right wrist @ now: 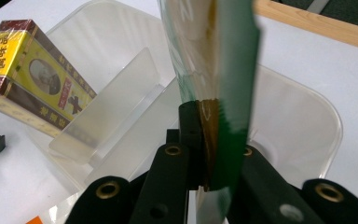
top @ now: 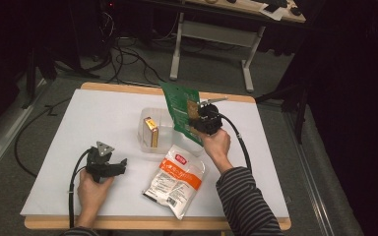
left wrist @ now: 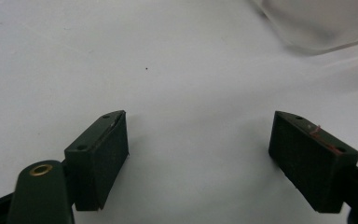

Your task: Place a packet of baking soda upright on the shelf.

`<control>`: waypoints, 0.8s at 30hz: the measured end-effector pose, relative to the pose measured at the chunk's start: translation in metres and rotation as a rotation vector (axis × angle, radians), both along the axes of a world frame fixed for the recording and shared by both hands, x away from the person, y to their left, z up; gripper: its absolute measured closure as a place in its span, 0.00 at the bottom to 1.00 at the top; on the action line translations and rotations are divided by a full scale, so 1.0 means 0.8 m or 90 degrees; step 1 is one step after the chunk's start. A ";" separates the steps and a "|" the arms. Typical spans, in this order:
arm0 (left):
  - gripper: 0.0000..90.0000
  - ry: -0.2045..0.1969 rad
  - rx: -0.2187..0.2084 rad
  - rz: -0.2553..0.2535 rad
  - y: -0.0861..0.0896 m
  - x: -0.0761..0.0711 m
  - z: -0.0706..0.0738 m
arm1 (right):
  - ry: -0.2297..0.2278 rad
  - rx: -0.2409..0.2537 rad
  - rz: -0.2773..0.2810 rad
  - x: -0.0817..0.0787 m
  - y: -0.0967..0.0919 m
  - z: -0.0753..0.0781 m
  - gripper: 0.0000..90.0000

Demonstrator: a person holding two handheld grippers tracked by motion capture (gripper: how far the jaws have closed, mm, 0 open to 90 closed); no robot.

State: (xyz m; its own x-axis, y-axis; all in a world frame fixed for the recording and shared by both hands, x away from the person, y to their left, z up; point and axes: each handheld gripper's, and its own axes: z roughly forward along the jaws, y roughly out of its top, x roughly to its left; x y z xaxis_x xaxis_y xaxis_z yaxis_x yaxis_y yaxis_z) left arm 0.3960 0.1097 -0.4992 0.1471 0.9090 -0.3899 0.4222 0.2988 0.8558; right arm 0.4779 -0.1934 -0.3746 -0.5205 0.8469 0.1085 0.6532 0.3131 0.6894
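White-topped table (top: 103, 123) in a dark room, green packet held over a clear bin.

The right gripper (right wrist: 205, 140) is clamped on the green packet (right wrist: 223, 70) above the clear divided bin (right wrist: 303, 116); its print is unreadable edge-on. A yellow box (right wrist: 32, 79) with Chinese characters leans inside. The left gripper (left wrist: 198, 154) rests open on the table, gripping nothing.

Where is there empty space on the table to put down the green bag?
Bare table lies left of the clear bin, reaching to the far left corner. The right edge past the right gripper, which holds the green bag, is bare too. The middle is crowded: bin, yellow box, white pouch.
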 end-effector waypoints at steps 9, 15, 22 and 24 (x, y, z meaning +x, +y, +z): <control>0.23 0.000 0.000 0.000 0.000 0.000 0.000 | 0.023 0.021 -0.007 -0.004 -0.012 -0.009 0.97; 0.23 -0.002 -0.002 0.001 0.000 0.000 0.000 | 0.018 0.008 -0.013 -0.004 -0.026 0.001 0.84; 0.23 -0.002 -0.001 0.001 0.000 0.000 0.000 | 0.010 0.010 -0.006 -0.010 -0.039 0.018 1.00; 0.23 -0.002 -0.002 0.001 0.000 0.000 0.000 | 0.018 0.007 -0.004 -0.009 -0.042 0.015 1.00</control>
State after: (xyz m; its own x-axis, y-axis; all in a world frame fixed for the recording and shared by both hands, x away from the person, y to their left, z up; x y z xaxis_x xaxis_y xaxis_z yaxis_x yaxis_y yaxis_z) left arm 0.3962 0.1095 -0.4993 0.1463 0.9082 -0.3921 0.4191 0.3021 0.8562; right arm 0.4704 -0.2267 -0.3628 -0.5115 0.8491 0.1321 0.6743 0.3013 0.6742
